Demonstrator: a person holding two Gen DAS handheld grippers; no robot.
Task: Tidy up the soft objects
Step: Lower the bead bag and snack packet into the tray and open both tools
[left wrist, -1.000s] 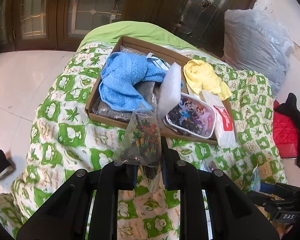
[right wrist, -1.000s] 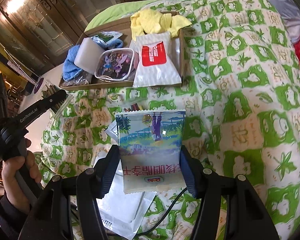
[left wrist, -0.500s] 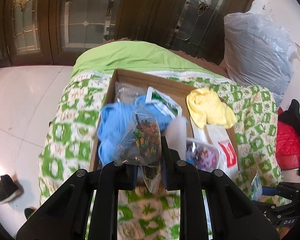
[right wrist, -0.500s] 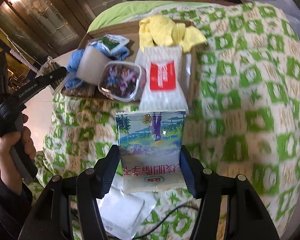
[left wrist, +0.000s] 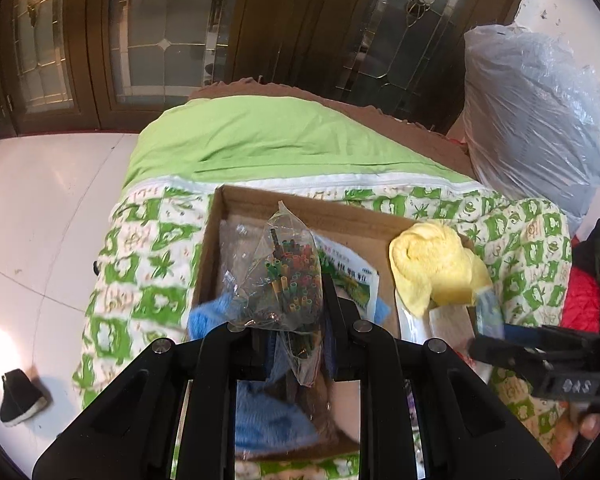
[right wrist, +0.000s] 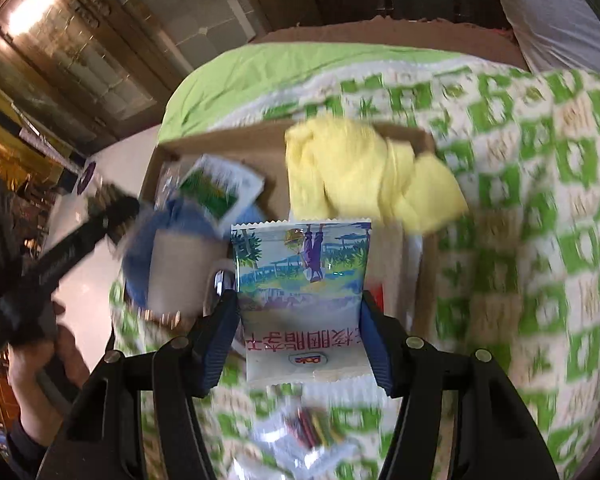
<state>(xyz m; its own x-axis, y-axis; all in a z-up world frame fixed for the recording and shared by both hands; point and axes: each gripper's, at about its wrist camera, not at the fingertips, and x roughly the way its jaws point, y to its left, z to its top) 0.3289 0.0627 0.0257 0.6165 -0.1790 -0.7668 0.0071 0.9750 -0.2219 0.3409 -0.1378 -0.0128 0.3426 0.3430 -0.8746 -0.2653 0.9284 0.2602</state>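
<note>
Two grippers, two packets, both hanging over the same cardboard box on the green-and-white patterned quilt; my guess is both are about to be dropped in with the other soft stuff. The left gripper is clamped nearly flat on the lower part of a clear plastic bag of little coloured tubes; pinching the thin film low lets the bulky end stand up ahead of the fingers, over the box's left half. The right gripper has its jaws about halfway apart, pressing the two side edges of a printed snack packet; a puffy pouch probably wants that wider, gentler squeeze so it doesn't pop. The packet is carried upside down, over the near edge of the box, just below the yellow cloth that sits in the far right corner.

What I can't work out: the right view is badly smeared, so the pale roundish thing beside the blue towel is anyone's guess; the towel itself is mostly behind the left gripper's frame; the green-printed sachet has text too blurred to read; a clear bag in the box's far left corner shows no contents I can name; the box's near wall is cut off in both views.
</note>
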